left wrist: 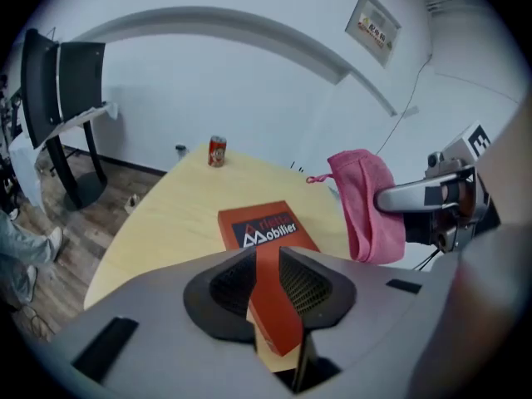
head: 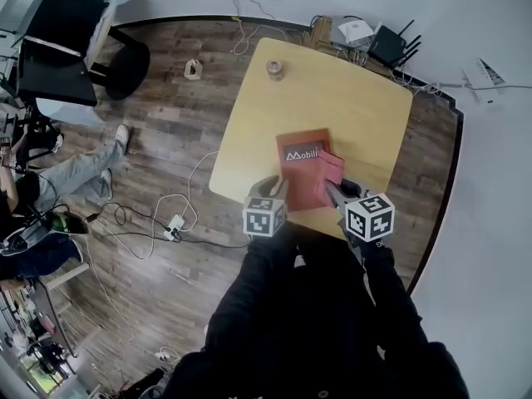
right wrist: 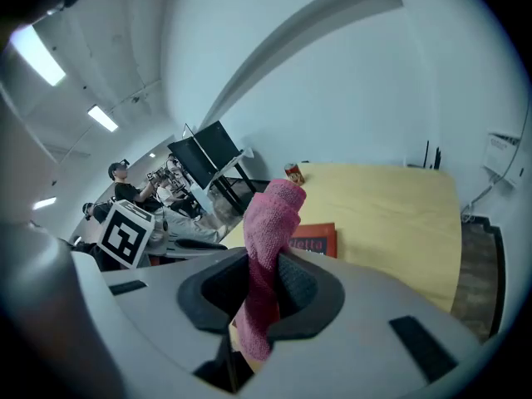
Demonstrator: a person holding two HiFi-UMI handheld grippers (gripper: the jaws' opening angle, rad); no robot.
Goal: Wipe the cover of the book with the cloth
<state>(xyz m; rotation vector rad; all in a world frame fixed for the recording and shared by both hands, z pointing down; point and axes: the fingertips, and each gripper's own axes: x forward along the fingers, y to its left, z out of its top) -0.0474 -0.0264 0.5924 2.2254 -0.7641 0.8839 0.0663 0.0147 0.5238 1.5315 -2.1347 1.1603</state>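
Note:
A red book with white print on its cover lies near the front edge of the yellow table. My left gripper is shut on the book's near edge; in the left gripper view the book runs out from between the jaws. My right gripper is shut on a pink cloth held over the book's right side. The cloth stands folded up between the right jaws. From the left gripper view the cloth hangs off the table, right of the book.
A small can stands at the table's far edge. A black chair is at the back left. Cables and a power strip lie on the wood floor left of the table. A person sits at the far left.

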